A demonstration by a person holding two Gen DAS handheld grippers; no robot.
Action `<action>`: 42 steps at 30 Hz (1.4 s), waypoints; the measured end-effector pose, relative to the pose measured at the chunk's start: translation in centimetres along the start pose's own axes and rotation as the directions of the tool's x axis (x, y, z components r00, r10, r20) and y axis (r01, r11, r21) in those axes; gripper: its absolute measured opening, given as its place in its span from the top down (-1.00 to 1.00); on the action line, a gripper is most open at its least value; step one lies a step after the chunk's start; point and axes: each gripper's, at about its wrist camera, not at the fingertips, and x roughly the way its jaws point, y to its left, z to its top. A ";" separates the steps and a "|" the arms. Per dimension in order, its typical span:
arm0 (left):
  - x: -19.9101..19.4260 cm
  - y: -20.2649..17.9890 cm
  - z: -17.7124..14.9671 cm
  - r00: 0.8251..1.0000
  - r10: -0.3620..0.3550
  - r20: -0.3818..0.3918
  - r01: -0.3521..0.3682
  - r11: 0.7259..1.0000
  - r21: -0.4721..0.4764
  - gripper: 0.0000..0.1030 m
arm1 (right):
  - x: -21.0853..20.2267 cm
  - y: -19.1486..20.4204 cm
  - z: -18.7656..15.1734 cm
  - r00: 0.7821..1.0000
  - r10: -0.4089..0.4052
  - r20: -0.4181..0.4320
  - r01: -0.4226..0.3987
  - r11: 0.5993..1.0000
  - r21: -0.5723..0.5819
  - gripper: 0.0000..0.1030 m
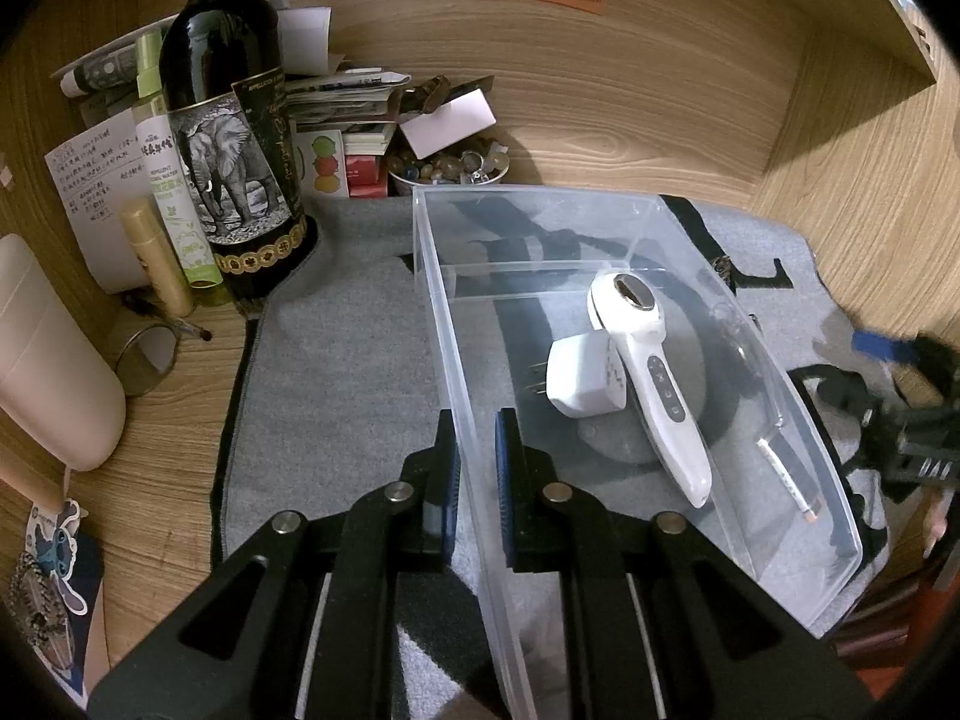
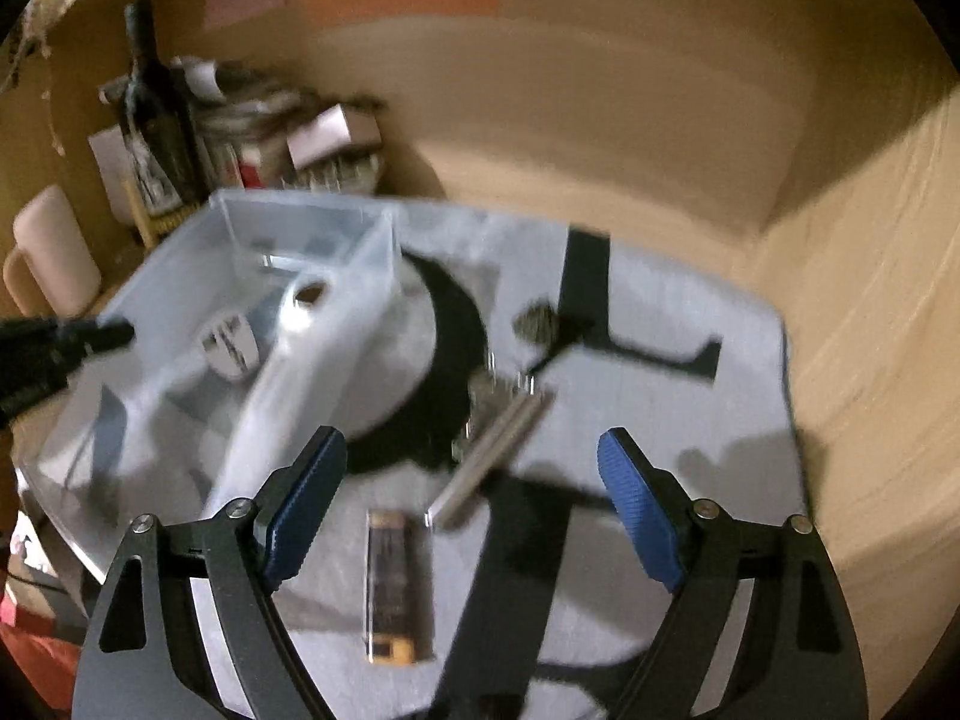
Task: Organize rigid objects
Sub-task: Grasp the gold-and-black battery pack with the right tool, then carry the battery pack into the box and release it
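My left gripper [image 1: 477,426] is shut on the left wall of a clear plastic box [image 1: 444,324] that stands on a grey mat [image 1: 336,360]. Inside lie a white handheld device [image 1: 654,384], a white plug adapter [image 1: 582,378] and a thin white stick [image 1: 786,474]. My right gripper [image 2: 474,504] hangs open over the mat to the right of the box [image 2: 312,222], nothing between its blue pads [image 2: 642,510]. Below it, blurred, lie a silver rod [image 2: 492,450], a dark rectangular bar [image 2: 396,588] and what looks like a bunch of keys [image 2: 486,396].
At the back left stand a wine bottle [image 1: 228,138], a green spray bottle [image 1: 168,180], a gold tube [image 1: 156,258], paper stacks and a bowl of beads [image 1: 450,168]. A pale cylinder [image 1: 48,354] lies at the left. Wooden walls close in behind and to the right.
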 end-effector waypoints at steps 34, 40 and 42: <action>-0.1 -0.1 -0.2 1.000 0.006 0.003 -0.006 1.000 0.003 0.80 | -1.4 0.6 -0.4 0.994 0.098 0.042 -0.098 0.995 0.014 0.58; 0.0 -0.2 -0.2 1.000 0.006 0.003 -0.006 1.000 0.002 0.80 | -3.1 1.6 2.2 0.984 0.116 0.135 -0.114 0.993 -0.019 0.58; 0.0 -0.2 -0.2 1.000 0.006 0.004 -0.006 1.000 0.002 0.80 | -3.4 2.1 2.9 0.979 0.128 0.158 -0.124 0.992 -0.033 0.58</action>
